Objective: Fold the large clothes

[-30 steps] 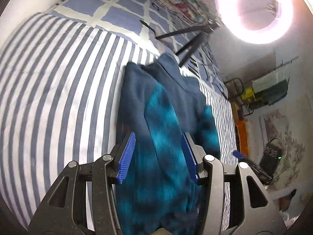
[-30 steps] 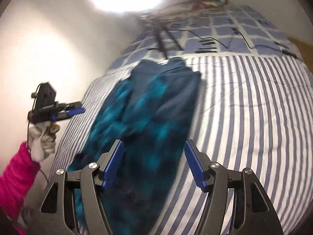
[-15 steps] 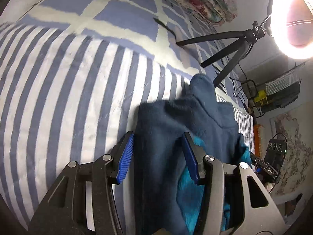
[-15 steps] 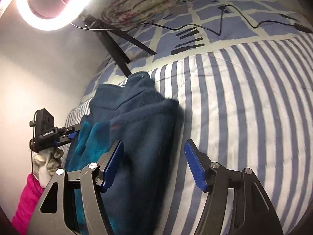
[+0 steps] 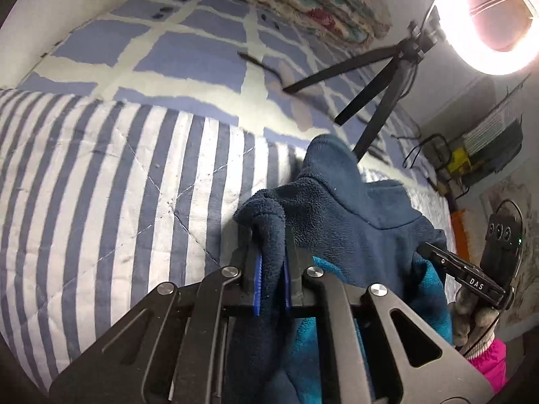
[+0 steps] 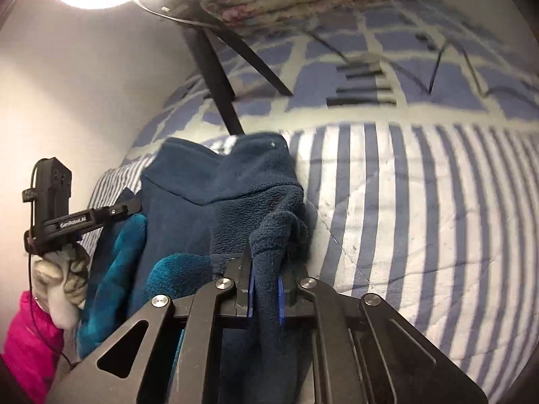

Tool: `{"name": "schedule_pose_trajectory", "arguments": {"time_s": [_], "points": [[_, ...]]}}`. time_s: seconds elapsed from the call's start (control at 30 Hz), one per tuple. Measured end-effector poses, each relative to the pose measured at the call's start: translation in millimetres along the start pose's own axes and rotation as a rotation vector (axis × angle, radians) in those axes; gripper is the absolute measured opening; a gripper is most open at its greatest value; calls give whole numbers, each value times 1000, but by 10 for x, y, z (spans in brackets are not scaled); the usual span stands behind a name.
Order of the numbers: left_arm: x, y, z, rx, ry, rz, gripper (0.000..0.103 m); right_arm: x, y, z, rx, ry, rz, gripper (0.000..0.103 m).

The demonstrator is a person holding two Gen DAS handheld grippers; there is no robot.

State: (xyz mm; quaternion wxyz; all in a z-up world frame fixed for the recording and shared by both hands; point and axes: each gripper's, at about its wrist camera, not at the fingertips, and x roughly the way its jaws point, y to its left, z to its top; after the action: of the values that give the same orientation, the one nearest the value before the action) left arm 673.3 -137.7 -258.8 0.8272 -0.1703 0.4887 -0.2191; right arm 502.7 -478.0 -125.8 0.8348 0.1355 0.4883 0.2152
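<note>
Both grippers are clamped on the fleece jacket (image 5: 353,222): the left gripper (image 5: 272,271) pinches a dark blue fold, and the right gripper (image 6: 264,286) pinches another. That jacket lies bunched on the striped quilt (image 5: 101,185), near the tripod (image 5: 380,101) of a ring light (image 5: 485,17).

- Left gripper (image 5: 271,271) pinches a navy fold of the fleece garment (image 5: 340,215).
- Striped bedspread (image 5: 111,181) lies left.
- Ring light (image 5: 485,17) glows far right.
</note>
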Motion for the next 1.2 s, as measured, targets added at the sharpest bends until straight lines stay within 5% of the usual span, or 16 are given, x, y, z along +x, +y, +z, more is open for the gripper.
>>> {"name": "schedule_pose_trajectory", "arguments": {"time_s": [0.3,0.63,0.93,1.2], "points": [[-652,-398,-111,62,-61,-52,6,-666,455,-39,-136,-71,-67,7],[-1756,-841,-695,152,-90,-106,6,-1593,1043,-412,-227,-123,-51,7],[-2382,-917,-1596,175,-74,-106,6,-2198,1551,-1345,-309,-124,-31,7],[-2446,-832,-2516,223,18,-46,6,-2230,1549,-2360,-270,-62,-44,7]]}}
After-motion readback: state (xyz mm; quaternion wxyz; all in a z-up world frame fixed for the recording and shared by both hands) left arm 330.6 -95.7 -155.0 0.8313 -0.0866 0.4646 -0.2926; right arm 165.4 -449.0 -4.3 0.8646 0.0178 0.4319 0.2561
